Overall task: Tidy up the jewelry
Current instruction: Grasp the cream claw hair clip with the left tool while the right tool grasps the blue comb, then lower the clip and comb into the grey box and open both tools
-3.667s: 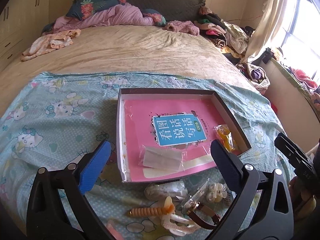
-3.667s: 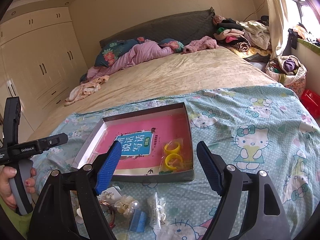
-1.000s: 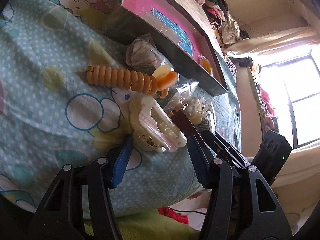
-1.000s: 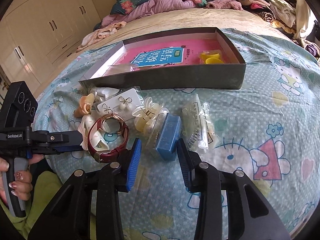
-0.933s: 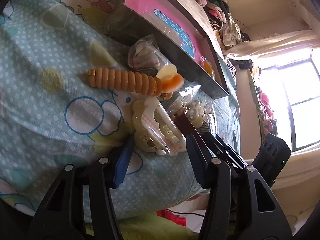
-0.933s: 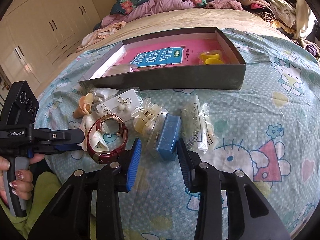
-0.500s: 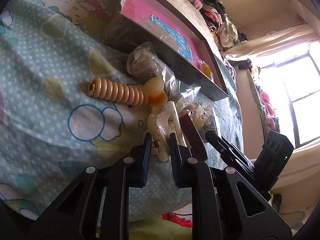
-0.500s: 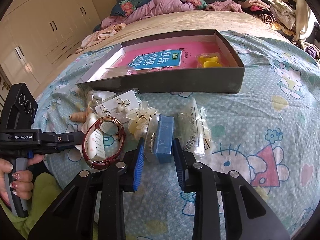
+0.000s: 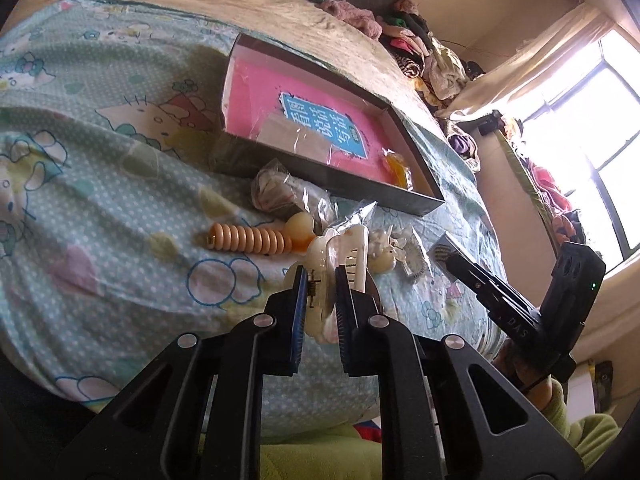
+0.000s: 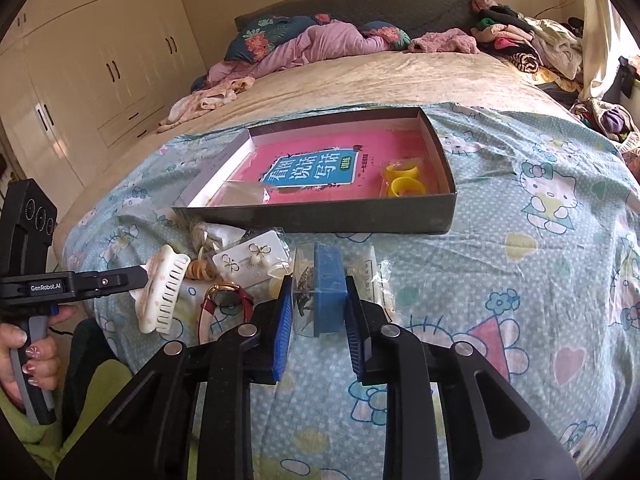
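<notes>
Both grippers are clamped down right now. My left gripper [image 9: 321,280] has just squeezed shut on the cream hair claw [image 10: 162,294], which is lifted off the blanket, teeth pointing away from the pads. My right gripper [image 10: 316,306] has also just finished closing, and it's pinching the little blue box [image 10: 326,286] with a clear side, raised just above the pile.

Rest of the stuff sits on the Hello Kitty blanket [image 10: 540,280] below: a red-strap watch [image 10: 224,300] just left of the box, an earring card [image 10: 252,260] with bow studs behind it, an orange ribbed clip [image 9: 250,238], and a few small plastic bags, can't tell what's in them.

Past the pile is the dark tray [image 10: 360,216] with a pink book [image 10: 316,172] lying inside it, plus a bagged pair of yellow rings [image 10: 404,184] in the right corner and another clear bag near the left front.

My hand [image 10: 28,356] is on the left gripper's handle at the edge.
</notes>
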{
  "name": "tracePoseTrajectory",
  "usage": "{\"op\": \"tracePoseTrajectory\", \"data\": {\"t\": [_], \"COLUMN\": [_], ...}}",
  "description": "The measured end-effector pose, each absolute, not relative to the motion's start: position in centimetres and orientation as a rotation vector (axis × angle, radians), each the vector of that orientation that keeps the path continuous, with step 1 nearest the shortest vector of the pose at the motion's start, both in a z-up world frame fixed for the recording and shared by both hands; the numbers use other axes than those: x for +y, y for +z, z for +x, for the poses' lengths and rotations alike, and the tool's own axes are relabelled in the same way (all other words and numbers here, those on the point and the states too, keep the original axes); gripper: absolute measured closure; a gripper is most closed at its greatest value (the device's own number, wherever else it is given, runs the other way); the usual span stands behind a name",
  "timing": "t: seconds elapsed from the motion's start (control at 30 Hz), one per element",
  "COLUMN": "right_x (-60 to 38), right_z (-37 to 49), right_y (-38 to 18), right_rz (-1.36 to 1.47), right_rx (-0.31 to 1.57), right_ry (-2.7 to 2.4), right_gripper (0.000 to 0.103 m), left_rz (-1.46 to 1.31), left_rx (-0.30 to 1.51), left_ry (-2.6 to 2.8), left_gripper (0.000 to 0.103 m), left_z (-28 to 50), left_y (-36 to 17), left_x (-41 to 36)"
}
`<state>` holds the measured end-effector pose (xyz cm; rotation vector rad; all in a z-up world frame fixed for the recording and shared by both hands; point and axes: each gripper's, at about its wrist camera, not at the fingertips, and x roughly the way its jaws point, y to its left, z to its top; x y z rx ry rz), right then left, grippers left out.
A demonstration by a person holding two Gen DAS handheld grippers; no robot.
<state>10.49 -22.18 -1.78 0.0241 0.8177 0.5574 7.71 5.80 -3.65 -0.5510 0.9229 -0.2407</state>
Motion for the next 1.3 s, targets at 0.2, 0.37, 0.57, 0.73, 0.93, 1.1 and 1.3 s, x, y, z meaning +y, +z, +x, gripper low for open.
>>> {"op": "tracePoseTrajectory", "data": {"t": [0.2, 0.37, 0.57, 0.73, 0.93, 1.1, 1.3], "right_x": [-22.0, -21.8, -21.2, -20.9, -20.8, -20.8, -20.9], "right_z": [10.5, 10.9, 12.1, 13.1, 14.3, 15.4, 16.7], "right_y": [-0.2, 1.0, 2.1, 2.6, 2.9, 3.1, 3.0], "right_rz": [0.017, 0.018, 0.018, 0.025, 0.033, 0.037, 0.044], "right_rx": [0.773, 0.738, 0.699, 0.679, 0.666, 0.654, 0.648], "right_ry": [0.569, 0.578, 0.588, 0.587, 0.587, 0.580, 0.566], "right_gripper": [0.080, 0.080, 0.080, 0.080, 0.080, 0.080, 0.080], "left_rz": [-0.528, -0.506, -0.477, -0.466, -0.445, -0.423, -0.391], "left_rx": [0.873, 0.845, 0.815, 0.782, 0.754, 0.744, 0.747], "left_ry": [-0.216, -0.200, -0.184, -0.168, -0.144, -0.127, -0.102], "left_gripper": [0.096, 0.096, 0.096, 0.096, 0.096, 0.096, 0.096], "left_z": [8.3, 8.9, 10.3, 11.5, 13.3, 14.8, 16.8], "left_y": [-1.6, -0.4, 1.0, 2.1, 3.0, 3.3, 2.8], "left_x": [6.7, 7.3, 8.2, 8.7, 9.0, 8.9, 8.6]}}
